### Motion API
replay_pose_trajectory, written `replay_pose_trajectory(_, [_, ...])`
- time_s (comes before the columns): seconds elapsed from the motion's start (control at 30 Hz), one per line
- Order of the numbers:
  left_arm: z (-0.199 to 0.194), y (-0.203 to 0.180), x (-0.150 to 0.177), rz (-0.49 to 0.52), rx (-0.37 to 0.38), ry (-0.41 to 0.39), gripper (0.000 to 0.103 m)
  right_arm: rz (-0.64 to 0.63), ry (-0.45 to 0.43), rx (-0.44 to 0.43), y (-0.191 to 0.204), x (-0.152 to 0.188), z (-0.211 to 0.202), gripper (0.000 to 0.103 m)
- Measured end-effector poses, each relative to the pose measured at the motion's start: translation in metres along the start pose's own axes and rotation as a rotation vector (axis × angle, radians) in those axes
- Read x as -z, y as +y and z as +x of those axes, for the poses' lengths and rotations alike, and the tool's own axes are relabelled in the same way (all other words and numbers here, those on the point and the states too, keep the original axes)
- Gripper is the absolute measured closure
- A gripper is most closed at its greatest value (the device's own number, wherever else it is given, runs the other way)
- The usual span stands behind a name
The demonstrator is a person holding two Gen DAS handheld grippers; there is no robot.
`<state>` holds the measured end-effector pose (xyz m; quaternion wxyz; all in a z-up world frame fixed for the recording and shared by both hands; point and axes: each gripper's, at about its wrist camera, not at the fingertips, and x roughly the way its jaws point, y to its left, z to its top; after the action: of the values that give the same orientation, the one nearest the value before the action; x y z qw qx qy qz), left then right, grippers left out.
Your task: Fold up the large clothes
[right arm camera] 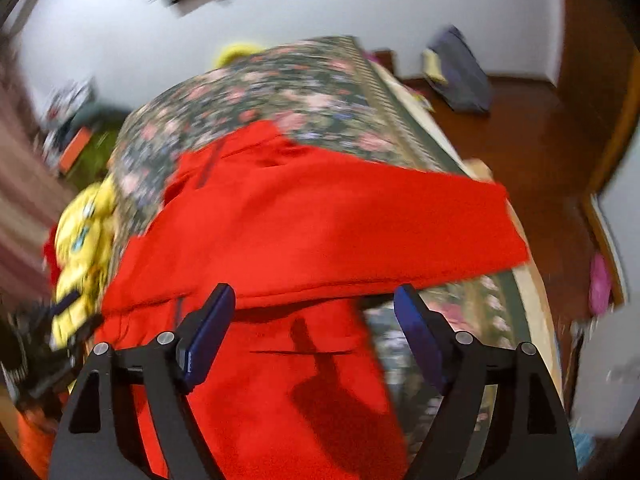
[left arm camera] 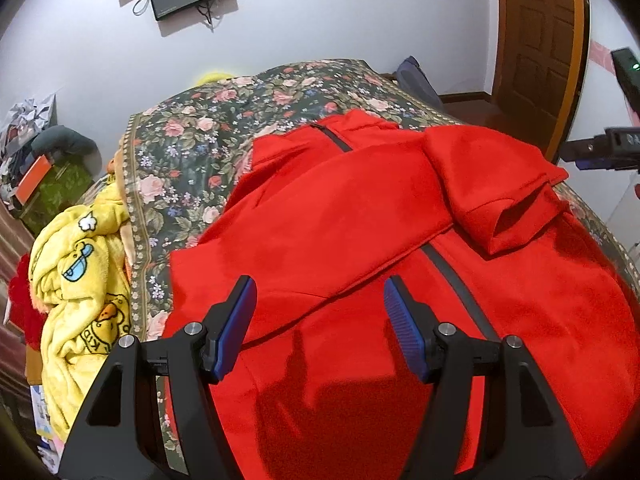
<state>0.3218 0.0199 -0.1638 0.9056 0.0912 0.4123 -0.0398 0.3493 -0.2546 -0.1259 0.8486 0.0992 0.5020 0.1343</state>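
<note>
One red jacket (left arm camera: 360, 216) on floral bedspread (left arm camera: 192, 136), both sleeves folded across front. One yellow blanket (left arm camera: 80, 280) beside. Left gripper (left arm camera: 320, 312), right gripper (right arm camera: 314, 320): both released, nothing held.

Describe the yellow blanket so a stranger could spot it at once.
Find the bed with the dark floral cover. A red jacket lies spread on top; at the bed's left edge, beside the jacket, a crumpled fleece hangs down. That yellow blanket alone is pale yellow with cartoon prints.
</note>
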Motion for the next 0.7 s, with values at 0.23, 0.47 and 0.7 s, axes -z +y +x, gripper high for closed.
replay_pose_trajectory(0.23, [0.01,-0.002,0.002,-0.013,0.01,0.029,0.038,0.265,0.073,-0.026,-0.064,-0.004,0.042,0.024])
replay_pose_trajectory(0.47, [0.018,0.005,0.004,-0.04,0.002,0.053,0.038,0.339,0.015,-0.062,-0.073,-0.019,0.06,0.024])
replay_pose_trajectory(0.7, [0.025,0.016,0.009,-0.082,-0.006,0.065,0.038,0.308,-0.032,0.059,-0.078,-0.036,0.074,0.066])
